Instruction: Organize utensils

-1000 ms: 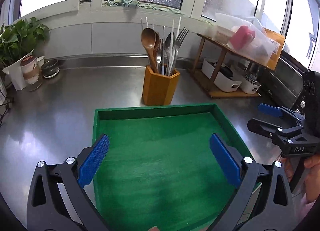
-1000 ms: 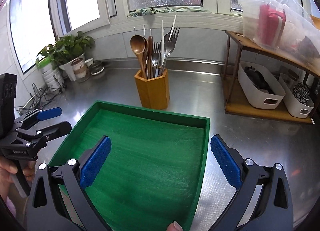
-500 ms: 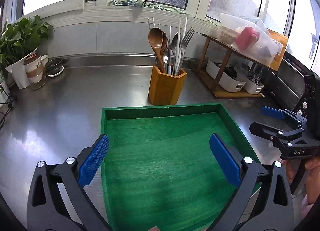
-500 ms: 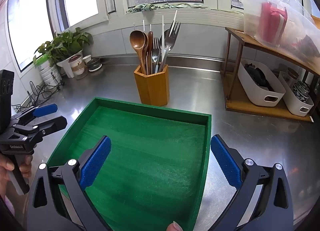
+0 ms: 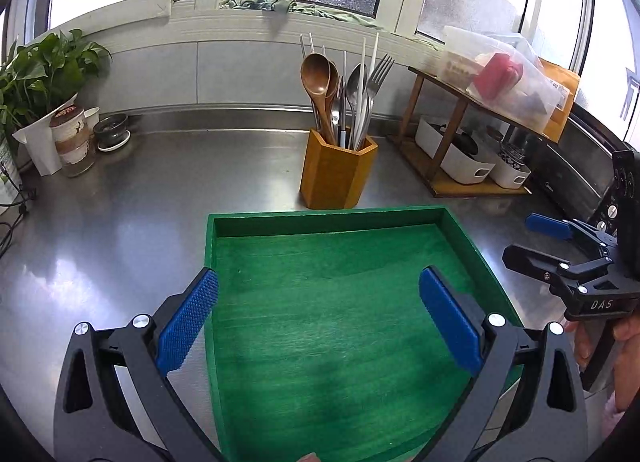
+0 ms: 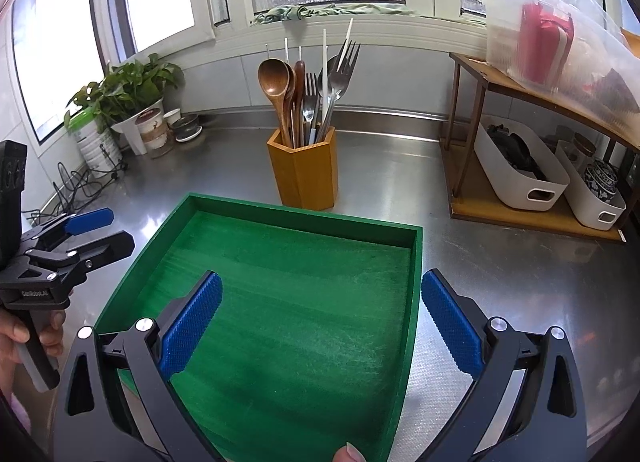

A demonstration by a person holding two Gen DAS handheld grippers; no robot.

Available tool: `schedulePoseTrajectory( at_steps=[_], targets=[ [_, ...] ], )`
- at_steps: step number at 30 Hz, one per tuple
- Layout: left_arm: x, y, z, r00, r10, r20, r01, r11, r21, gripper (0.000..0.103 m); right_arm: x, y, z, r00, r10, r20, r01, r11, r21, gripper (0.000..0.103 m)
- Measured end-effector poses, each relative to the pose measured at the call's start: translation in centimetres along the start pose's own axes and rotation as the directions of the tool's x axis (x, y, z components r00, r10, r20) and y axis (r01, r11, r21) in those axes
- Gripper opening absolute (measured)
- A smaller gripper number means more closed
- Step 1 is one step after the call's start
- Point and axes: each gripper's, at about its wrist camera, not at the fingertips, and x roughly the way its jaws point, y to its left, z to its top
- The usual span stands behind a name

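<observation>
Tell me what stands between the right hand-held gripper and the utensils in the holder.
Nothing visible: only the green tray, with nothing in it, lies between the right hand-held gripper and the wooden holder.

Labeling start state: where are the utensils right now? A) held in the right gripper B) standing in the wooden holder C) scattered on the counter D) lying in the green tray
B: the spoons and forks stand upright in the wooden holder beyond the green tray, whose floor is bare; the left gripper and right gripper are both open and hold nothing.
</observation>
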Motion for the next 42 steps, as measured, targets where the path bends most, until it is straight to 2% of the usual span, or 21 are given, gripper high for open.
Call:
schedulePoseTrajectory(
  at_steps=[42],
  targets=[
    [0.64,-0.18,0.12,1.0,0.009,-0.015,-0.009,1.0,-0.013,0.095,0.12,-0.63,0.05,1.0,0.017,-0.016,-0.016,0.999,0.039,0.1]
  ],
)
